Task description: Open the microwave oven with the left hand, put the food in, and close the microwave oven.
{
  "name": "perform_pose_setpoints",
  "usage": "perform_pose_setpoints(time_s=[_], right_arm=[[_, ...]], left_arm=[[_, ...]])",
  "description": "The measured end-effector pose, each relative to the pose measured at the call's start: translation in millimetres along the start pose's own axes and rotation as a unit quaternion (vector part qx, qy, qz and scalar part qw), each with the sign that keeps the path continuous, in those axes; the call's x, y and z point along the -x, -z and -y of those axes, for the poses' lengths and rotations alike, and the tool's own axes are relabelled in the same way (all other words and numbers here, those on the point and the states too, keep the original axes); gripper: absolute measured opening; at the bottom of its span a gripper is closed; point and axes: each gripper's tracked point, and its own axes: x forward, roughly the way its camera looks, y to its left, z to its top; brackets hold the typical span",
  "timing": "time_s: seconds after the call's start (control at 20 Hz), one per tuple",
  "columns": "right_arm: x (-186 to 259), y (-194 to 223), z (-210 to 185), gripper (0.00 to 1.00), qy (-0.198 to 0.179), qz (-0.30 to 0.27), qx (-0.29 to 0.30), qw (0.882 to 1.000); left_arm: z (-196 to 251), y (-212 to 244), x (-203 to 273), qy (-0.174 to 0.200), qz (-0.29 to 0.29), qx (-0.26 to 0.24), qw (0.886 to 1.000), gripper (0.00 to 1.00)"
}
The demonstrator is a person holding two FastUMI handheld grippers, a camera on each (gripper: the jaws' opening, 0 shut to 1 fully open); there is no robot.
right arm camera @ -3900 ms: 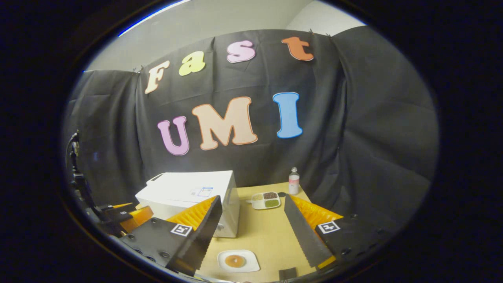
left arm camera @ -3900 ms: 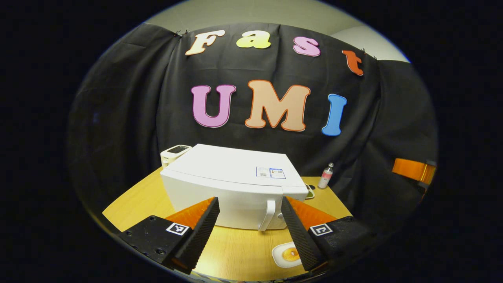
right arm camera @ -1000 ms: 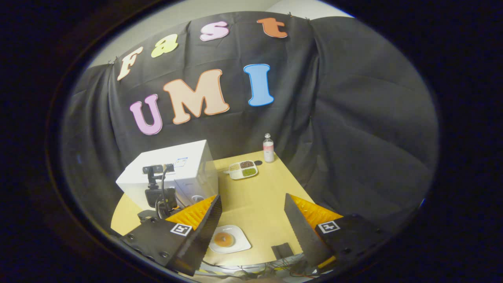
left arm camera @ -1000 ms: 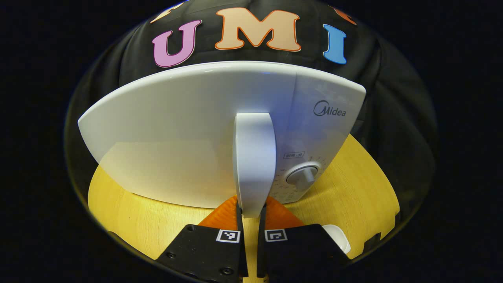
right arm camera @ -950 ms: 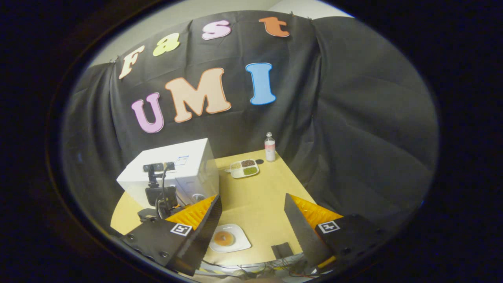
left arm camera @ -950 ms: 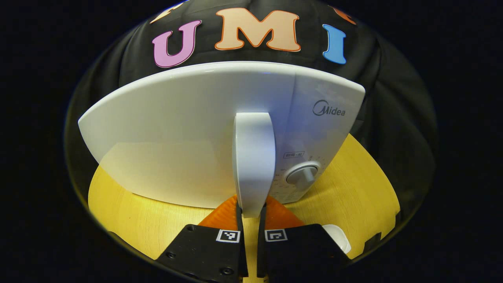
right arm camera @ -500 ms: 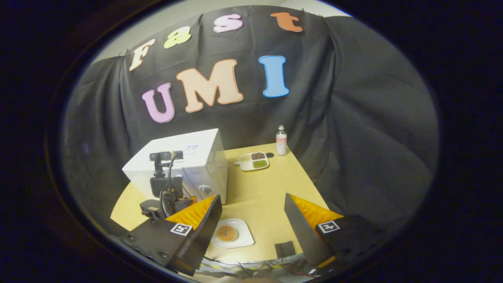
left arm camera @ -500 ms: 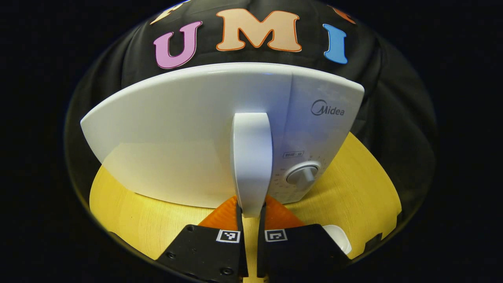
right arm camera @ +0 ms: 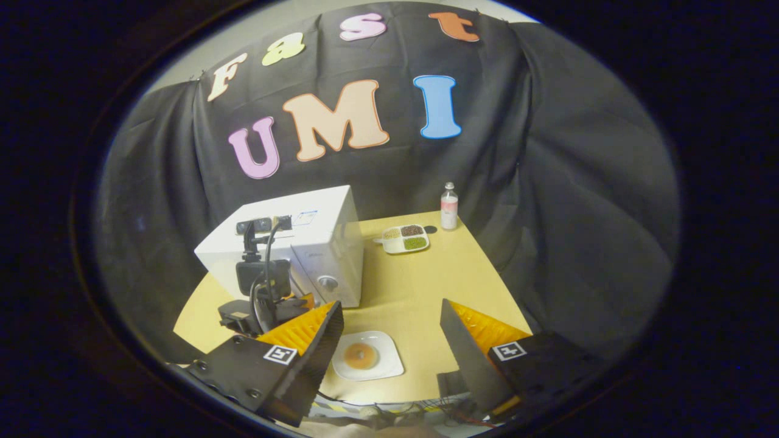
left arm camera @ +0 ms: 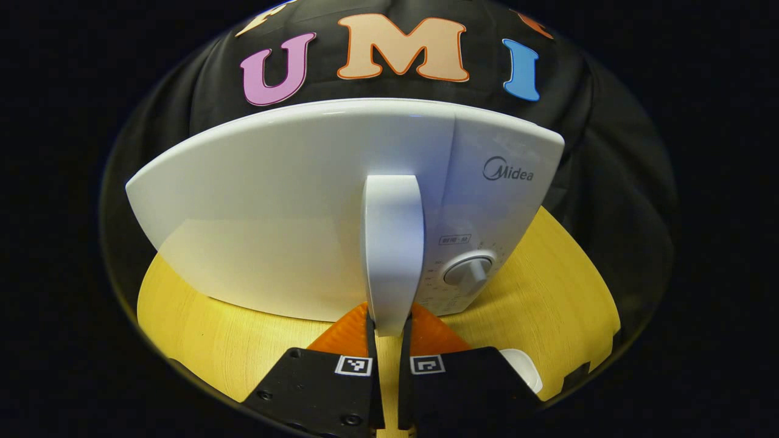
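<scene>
My left tool (left arm camera: 387, 331) is clenched on the lower end of the microwave's door handle (left arm camera: 392, 243); both fingers press it from the two sides, at the bottom of the left gripper view. My right tool (right arm camera: 389, 340) is released, with its fingers wide apart and nothing between them, and it hangs above the front part of the table (right arm camera: 420, 286).

I judge that the first step is in hand: the grasp on the handle is made, but the door (left arm camera: 286, 207) looks closed, flush with the control panel and its round knob (left arm camera: 467, 271). The next move, I think, calls for a pull on the handle along an arc, because the door seems to hinge on the far side from the handle. If I pull straight, the fingers may slip off the smooth handle, or the whole microwave (right arm camera: 292, 249) may slide on the table.

The food, a round brownish piece on a small white plate (right arm camera: 367, 356), lies on the table in front of the microwave, just below my right tool. It must wait until the door is open.

The table is of light wood. At its far side stands a divided tray (right arm camera: 406, 238) with three fillings, and near it a small bottle (right arm camera: 449, 207). Black cloth closes the booth behind. Some cables lie at the front edge.
</scene>
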Motion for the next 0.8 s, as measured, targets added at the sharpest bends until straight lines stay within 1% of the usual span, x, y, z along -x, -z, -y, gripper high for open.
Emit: perform_pose_setpoints(time_s=[0.05, 0.1, 0.15, 0.3, 0.4, 0.5, 0.65, 0.7, 0.75, 0.8], right_arm=[[-2, 1, 0, 1.0, 0.001, -0.001, -0.002, 1.0], [-5, -1, 0, 0.96, 0.002, -0.001, -0.004, 1.0], [-7, 0, 0, 0.99, 0.002, -0.001, -0.007, 1.0], [-13, 4, -5, 1.0, -0.008, -0.007, -0.017, 1.0], [-16, 8, -8, 1.0, -0.016, -0.012, -0.011, 1.0], [-15, 9, -13, 1.0, -0.025, -0.013, -0.003, 1.0], [-11, 17, -22, 1.0, -0.041, -0.017, 0.006, 0.999], [-9, 20, -24, 0.94, -0.047, -0.02, 0.009, 0.999], [-8, 24, -27, 0.94, -0.054, -0.024, 0.012, 0.998], [-7, 28, -30, 1.0, -0.061, -0.029, 0.013, 0.998]], left_arm=[[-1, 12, 11, -0.001, -0.013, 0.009, 1.0, 0.08], [-2, 18, 22, 0.004, -0.003, 0.005, 1.0, 0.08], [-4, 23, 32, 0.011, 0.01, -0.007, 1.0, 0.08], [-14, 50, 68, 0.026, 0.007, -0.013, 1.0, 0.08], [-23, 64, 83, 0.021, 0.002, -0.019, 1.0, 0.09], [-33, 77, 99, 0.007, -0.005, -0.021, 1.0, 0.11], [-49, 94, 119, -0.01, -0.014, 0.005, 1.0, 0.16], [-53, 98, 124, -0.01, -0.014, 0.022, 1.0, 0.17], [-57, 107, 129, -0.009, -0.022, 0.045, 0.999, 0.21], [-61, 118, 134, -0.012, -0.033, 0.071, 0.997, 0.22]])
